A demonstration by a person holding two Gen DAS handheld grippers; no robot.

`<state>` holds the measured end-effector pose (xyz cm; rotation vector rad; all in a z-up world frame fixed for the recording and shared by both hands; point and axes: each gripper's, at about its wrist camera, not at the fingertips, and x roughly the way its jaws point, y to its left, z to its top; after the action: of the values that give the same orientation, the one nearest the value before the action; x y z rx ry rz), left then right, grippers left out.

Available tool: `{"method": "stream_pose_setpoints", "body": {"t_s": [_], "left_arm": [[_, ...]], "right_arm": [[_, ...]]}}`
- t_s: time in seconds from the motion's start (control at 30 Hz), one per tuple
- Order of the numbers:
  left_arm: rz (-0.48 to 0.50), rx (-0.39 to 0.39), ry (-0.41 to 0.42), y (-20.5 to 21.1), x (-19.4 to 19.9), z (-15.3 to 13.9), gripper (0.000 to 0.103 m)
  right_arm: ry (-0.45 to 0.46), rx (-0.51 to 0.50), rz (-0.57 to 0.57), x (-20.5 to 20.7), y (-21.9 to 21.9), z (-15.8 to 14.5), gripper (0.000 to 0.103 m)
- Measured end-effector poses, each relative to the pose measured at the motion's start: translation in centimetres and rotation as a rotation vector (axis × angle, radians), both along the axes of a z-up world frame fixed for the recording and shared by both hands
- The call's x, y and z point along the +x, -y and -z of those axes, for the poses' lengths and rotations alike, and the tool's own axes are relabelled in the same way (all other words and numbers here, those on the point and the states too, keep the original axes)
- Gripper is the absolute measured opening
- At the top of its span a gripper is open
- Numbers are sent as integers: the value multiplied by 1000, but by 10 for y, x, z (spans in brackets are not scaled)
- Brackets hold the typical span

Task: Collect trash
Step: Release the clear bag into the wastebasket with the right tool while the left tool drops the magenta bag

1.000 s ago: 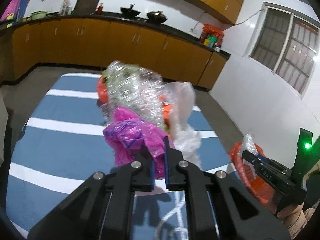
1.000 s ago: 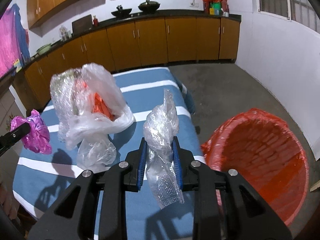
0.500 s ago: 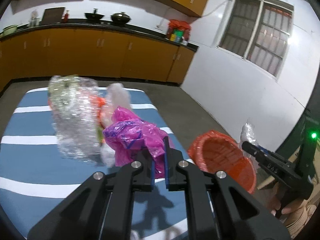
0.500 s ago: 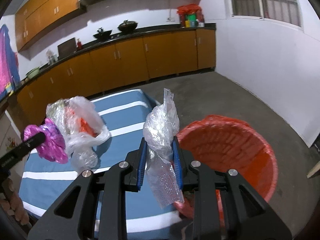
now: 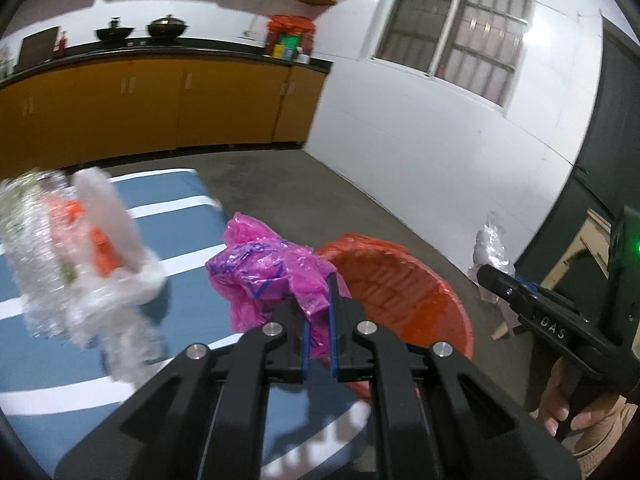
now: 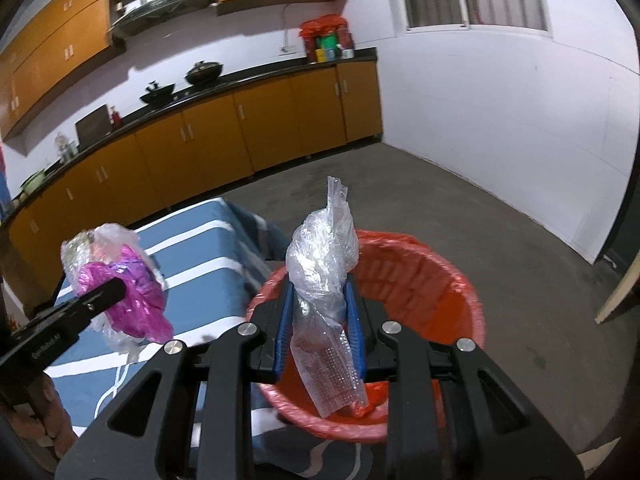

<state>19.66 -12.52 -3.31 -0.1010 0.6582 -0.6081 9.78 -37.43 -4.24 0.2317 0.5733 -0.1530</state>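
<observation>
My left gripper (image 5: 319, 292) is shut on a crumpled pink plastic bag (image 5: 264, 272), held above the table's right edge, just left of the red trash bin (image 5: 400, 292). My right gripper (image 6: 319, 292) is shut on a clear plastic wrapper (image 6: 324, 272), held over the near rim of the red bin (image 6: 452, 292). The pink bag (image 6: 132, 300) and the left gripper also show at the left of the right wrist view. The right gripper with its wrapper (image 5: 490, 252) shows at the right of the left wrist view, past the bin.
A bundle of clear bags with orange scraps (image 5: 76, 248) lies on the blue striped table (image 5: 52, 368). Orange kitchen cabinets (image 6: 240, 132) line the far wall. A white wall (image 5: 420, 152) stands to the right of the grey floor.
Both grippers swung right, from over the table toward the red bin, each still holding its trash. The right gripper now stands over the bin's rim.
</observation>
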Motion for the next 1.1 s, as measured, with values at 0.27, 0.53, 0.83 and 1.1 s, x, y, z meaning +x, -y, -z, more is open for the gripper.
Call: {"method": "stream_pose_setpoints", "body": {"t_s": [0.27,0.53,0.83,1.1], "left_arm": [[107,7,-2,50,7,2,8],[171,16,-26,79,13,13,8],[214,34,-42,102,23,19,9],[228,54,-70,110,31,32,20]], "right_arm": [[8,20,56,-2,23,-1,26],[-3,28,89,3,41,5,26],[-8,59,98,13,49,12,26],[5,116,107,20,65,16,28]]}}
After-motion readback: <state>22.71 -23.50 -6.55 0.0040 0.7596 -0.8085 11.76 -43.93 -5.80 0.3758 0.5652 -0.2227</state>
